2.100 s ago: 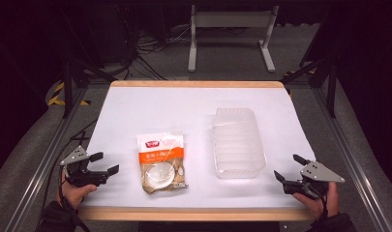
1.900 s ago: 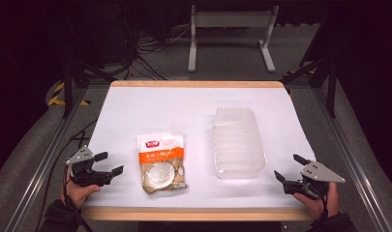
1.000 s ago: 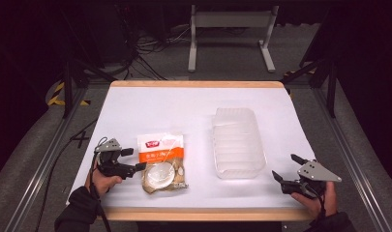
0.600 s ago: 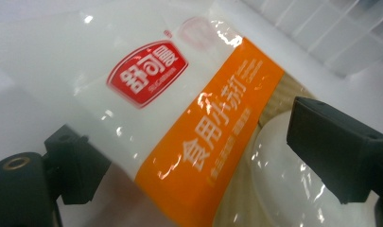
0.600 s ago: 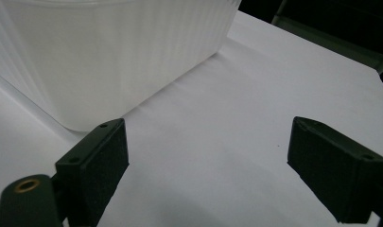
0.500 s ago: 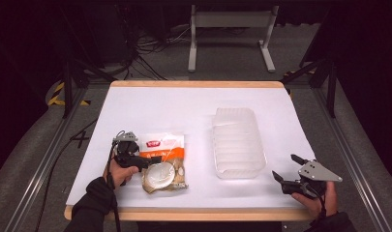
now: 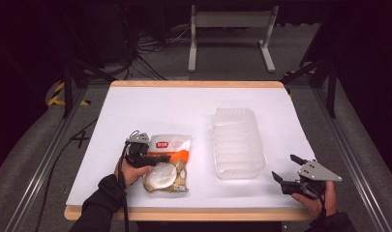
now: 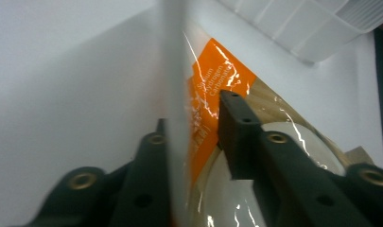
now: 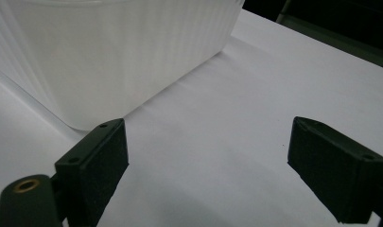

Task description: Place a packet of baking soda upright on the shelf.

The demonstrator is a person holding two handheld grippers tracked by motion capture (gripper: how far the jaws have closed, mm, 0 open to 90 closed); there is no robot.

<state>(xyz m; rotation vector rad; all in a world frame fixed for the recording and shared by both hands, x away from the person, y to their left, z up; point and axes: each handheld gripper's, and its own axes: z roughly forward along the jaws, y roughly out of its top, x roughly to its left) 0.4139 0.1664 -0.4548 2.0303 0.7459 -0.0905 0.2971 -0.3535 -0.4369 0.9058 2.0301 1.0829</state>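
Packet: the snack packet [image 7: 168, 162] lies flat on the white table [image 7: 150, 111], at about 7 o'clock from the table's centre, orange band across the middle, a pale round item showing through the clear lower window.
Left gripper: my left gripper [image 7: 152, 158] sits at the packet's 9 o'clock edge; its jaws have just been closing, and in the left gripper view the film edge [image 8: 177, 94] stands up between them with the pads pinching it, so I read it as clamped on the packet.
Right gripper: my right gripper [image 7: 286, 170] rests at 4 o'clock on the table, jaws spread wide with nothing between them.
Tray: the clear plastic tray [image 7: 237, 142] stands just right of the packet, not touching it.
Handling: I judge the packet light, its film soft, glossy and slippery; the contents look brittle, so I squeeze the seam, not the round piece.
Hold point: the side seam at 9 o'clock, where I am now, seems best.
Hard to see: the film blurs close to the lens; how deep the pads bite I cannot tell. The tray's inside looks empty, but its ribbed walls haze it.
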